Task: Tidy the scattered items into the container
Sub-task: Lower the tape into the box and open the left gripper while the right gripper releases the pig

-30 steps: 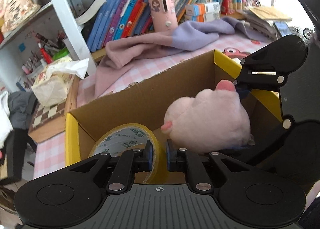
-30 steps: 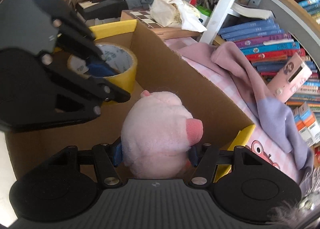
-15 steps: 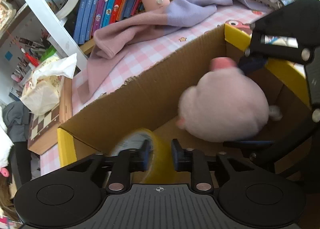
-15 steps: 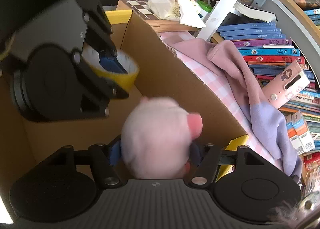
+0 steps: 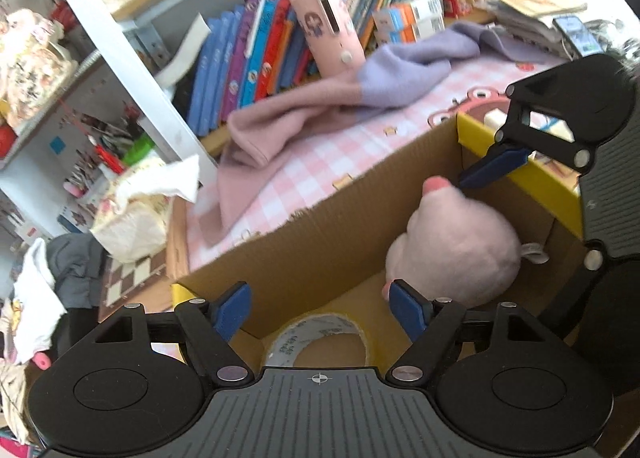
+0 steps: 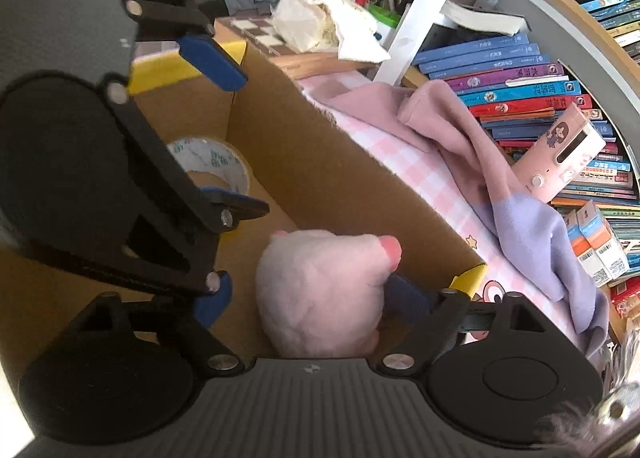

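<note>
Both my grippers were over the cardboard box (image 5: 336, 217), left gripper (image 5: 320, 308) opening, tape roll (image 5: 320, 342) lying loose below it on the box floor, right gripper (image 6: 308, 298) opening around the pink plush (image 6: 320, 290) resting inside.

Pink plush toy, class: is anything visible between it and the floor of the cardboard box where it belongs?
Nothing visible does: the pink plush toy already sits inside the cardboard box, beside the tape roll.

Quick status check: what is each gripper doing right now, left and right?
Left gripper: opening, pads clear of the tape roll.
Right gripper: opening around the pink plush.
</note>
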`<action>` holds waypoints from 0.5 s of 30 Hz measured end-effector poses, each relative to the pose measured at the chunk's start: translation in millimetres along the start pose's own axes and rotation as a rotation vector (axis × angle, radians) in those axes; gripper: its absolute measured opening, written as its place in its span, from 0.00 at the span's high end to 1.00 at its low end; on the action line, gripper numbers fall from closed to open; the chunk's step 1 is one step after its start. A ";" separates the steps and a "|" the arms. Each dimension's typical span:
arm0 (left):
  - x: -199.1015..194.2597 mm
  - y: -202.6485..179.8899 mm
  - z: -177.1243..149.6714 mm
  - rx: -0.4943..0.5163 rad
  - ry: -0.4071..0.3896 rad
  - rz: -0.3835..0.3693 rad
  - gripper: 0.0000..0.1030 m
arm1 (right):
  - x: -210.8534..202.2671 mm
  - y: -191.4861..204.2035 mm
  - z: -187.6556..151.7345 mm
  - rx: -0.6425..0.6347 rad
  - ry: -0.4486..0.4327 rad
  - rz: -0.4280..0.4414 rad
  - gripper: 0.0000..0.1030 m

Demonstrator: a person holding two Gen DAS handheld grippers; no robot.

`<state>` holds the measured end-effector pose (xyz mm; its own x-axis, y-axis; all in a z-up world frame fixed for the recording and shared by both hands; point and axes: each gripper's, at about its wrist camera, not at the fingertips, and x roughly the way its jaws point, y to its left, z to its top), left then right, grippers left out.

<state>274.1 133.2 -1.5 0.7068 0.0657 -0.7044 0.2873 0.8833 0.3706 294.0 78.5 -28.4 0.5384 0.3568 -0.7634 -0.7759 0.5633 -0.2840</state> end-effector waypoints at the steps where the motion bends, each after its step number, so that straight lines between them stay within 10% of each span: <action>1: -5.1 0.4 0.0 -0.003 -0.010 0.011 0.24 | -2.3 -1.6 -0.2 0.010 -0.011 0.010 0.13; 15: -97.8 5.5 -14.2 -0.191 -0.167 0.144 0.18 | -89.1 -13.3 -7.0 0.113 -0.231 -0.011 0.11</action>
<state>197.4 138.3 60.9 0.8326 0.1335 -0.5376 0.0605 0.9428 0.3278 254.0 34.0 39.4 0.6174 0.5040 -0.6040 -0.7351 0.6431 -0.2147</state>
